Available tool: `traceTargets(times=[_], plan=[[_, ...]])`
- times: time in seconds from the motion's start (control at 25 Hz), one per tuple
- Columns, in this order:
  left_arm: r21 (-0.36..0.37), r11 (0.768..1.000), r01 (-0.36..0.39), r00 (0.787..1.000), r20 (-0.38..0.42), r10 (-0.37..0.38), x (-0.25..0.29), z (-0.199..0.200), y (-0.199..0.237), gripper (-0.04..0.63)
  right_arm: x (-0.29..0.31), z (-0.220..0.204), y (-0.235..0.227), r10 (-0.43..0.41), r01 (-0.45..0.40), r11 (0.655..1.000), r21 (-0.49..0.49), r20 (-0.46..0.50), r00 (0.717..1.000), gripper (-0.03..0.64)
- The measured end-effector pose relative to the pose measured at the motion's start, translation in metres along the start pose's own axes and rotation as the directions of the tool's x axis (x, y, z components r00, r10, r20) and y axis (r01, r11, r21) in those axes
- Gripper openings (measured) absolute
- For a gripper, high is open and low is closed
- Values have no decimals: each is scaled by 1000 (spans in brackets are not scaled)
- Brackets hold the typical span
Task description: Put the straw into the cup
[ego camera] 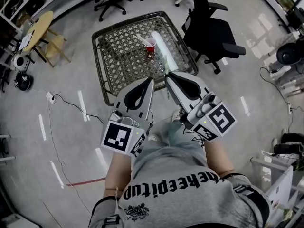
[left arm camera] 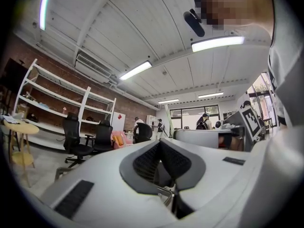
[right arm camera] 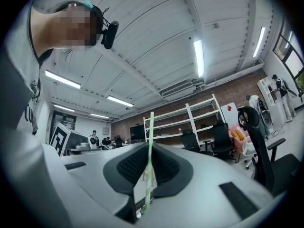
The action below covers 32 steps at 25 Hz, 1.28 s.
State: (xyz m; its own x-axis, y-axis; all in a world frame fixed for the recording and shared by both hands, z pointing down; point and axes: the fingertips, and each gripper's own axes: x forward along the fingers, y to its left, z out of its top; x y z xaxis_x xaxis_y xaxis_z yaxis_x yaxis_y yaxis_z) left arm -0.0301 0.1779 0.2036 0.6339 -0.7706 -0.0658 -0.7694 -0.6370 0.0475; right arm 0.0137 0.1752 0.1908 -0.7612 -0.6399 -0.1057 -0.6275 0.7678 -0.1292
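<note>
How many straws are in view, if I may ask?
2: one green straw clamped in the right gripper, apparently a second straw on the mesh table beside the red cup. Others could be hidden.

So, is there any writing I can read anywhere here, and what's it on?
"hekeepitup": on the person's grey shirt, as far as it shows.
Emblem below it: too blurred to read.
Marker cubes: black-and-white squares, no letters.
Red wall sign: too small to read.

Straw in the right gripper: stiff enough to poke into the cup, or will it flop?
The straw stands straight out of the shut right gripper, so it's probably stiff enough. It's thin and pinched at one spot, so it may pivot or bend if it hits the cup rim.
</note>
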Motion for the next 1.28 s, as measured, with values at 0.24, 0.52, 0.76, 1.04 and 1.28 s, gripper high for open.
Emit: traceTargets(times=[0.24,0.52,0.76,1.04,1.28], plan=[[-5,999,-34,999,0,34,35,-3,13,41,16,2,-33,39,-39,999,5,-9,999,44],[-12,998,-61,998,2,61,75,-8,27,41,32,2,-75,65,-65,998,7,-21,998,44],[-17,995,-98,995,6,98,101,-9,36,41,41,4,-102,101,-100,995,13,-31,994,44],[-8,989,-149,989,16,149,125,-10,42,41,49,4,-127,154,-154,988,12,-38,987,44],[-4,982,-189,982,19,189,145,-11,39,41,47,7,-147,194,-194,981,19,-39,980,44]])
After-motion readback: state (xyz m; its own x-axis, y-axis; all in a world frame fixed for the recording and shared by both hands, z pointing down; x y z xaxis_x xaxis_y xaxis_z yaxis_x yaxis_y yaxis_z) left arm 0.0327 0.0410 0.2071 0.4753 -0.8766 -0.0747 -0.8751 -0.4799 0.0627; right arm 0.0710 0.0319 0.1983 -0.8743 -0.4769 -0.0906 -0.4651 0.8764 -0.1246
